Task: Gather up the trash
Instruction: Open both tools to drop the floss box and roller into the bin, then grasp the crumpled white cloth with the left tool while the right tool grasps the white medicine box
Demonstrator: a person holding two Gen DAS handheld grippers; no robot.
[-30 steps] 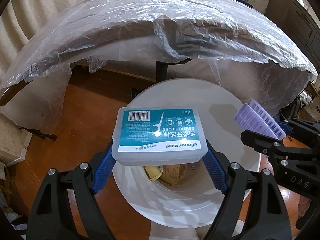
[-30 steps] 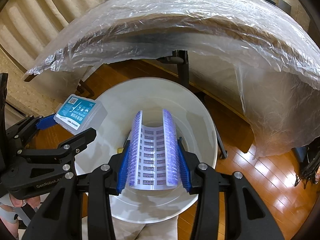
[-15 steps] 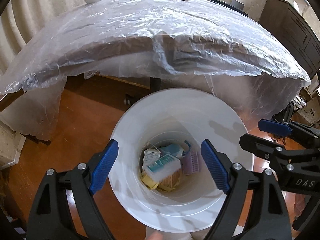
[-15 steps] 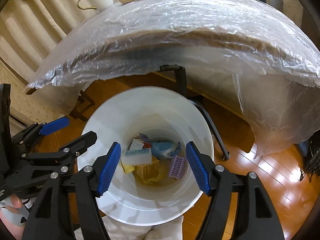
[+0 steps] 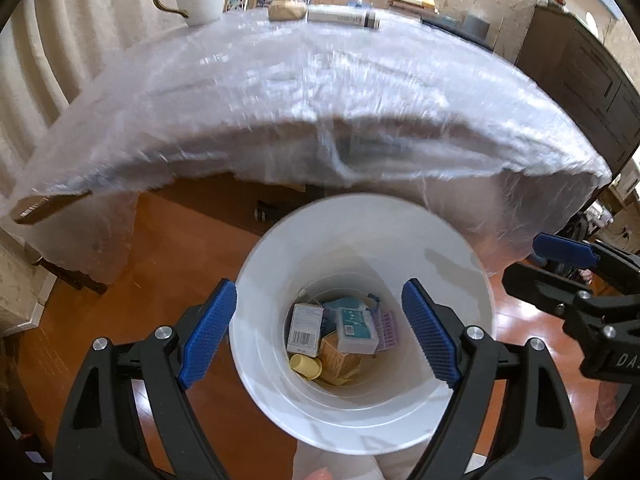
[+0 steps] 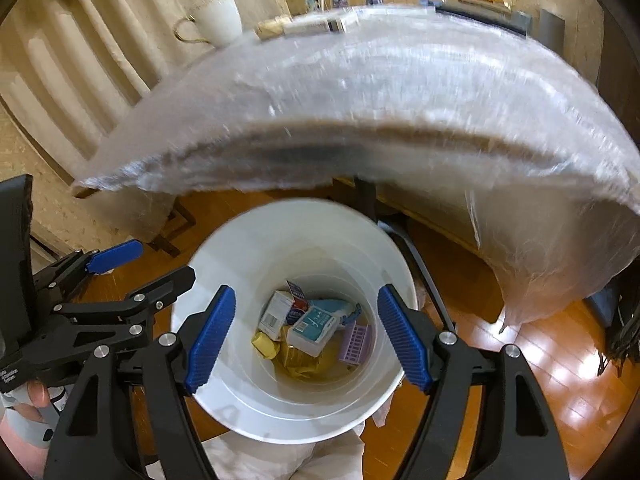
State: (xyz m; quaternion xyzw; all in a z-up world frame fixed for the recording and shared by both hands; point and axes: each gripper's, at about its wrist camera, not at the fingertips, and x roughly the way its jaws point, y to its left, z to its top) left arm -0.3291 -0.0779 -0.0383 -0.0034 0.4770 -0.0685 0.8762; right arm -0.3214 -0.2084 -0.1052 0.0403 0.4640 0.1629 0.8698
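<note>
Round white plastic bin on brown wood floor, below plastic-covered worktop. Trash at bin bottom: clear floss box with teal label, purple ridged plastic strip, small cardboard boxes. Left gripper jaws wide apart, nothing between. Right gripper jaws opening, nothing between. Both above bin.

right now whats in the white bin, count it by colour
In the white bin, as far as shows:
teal and clear floss box: 1
teal packet: 1
white carton: 1
purple pieces: 1
yellow cap: 1
orange-brown box: 1
Total: 6, with more possibly hidden underneath.
</note>
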